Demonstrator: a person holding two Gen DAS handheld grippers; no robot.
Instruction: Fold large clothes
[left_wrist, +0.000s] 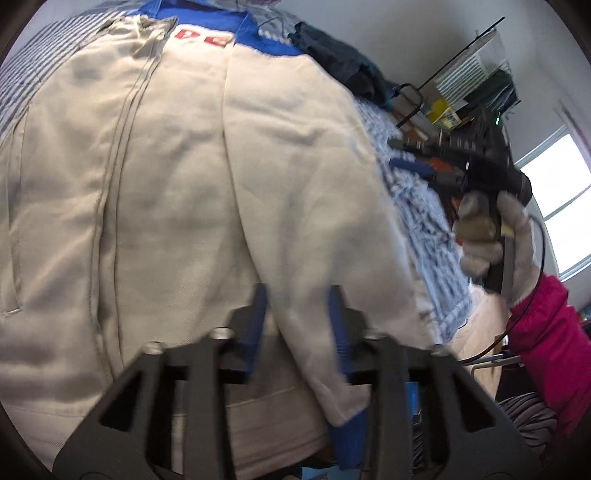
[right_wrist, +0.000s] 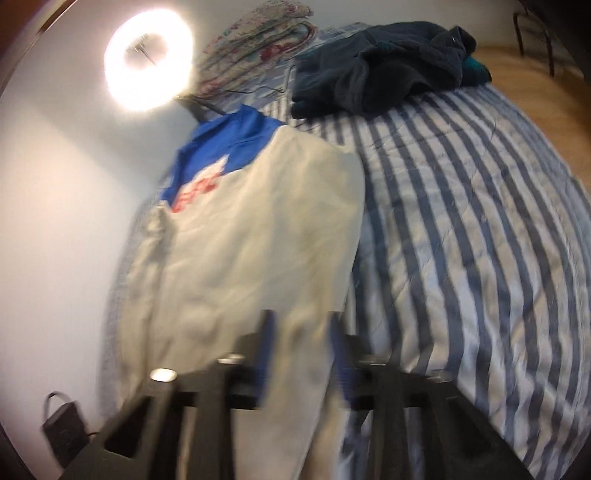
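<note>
Left wrist view shows the left claw (left_wrist: 297, 295) apart over the cream jacket (left_wrist: 177, 177), whose long axis runs toward the bed's (right_wrist: 480, 221) far edge; right claw (right_wrist: 301, 325) likewise apart

Bed (right_wrist: 461, 229) with blue-and-white striped cover. Lying on it: cream jacket (right_wrist: 258, 229) with blue collar, spread flat; dark clothes (right_wrist: 384, 62), heaped; folded floral quilt (right_wrist: 258, 40) behind them.

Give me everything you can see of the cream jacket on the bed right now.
The cream jacket looks like woven cloth with a blue collar and yoke, red lettering below it, and a long front seam. It lies spread on the striped bedspread, one sleeve folded across its body. Neither open gripper, left or right, grips it.
</note>
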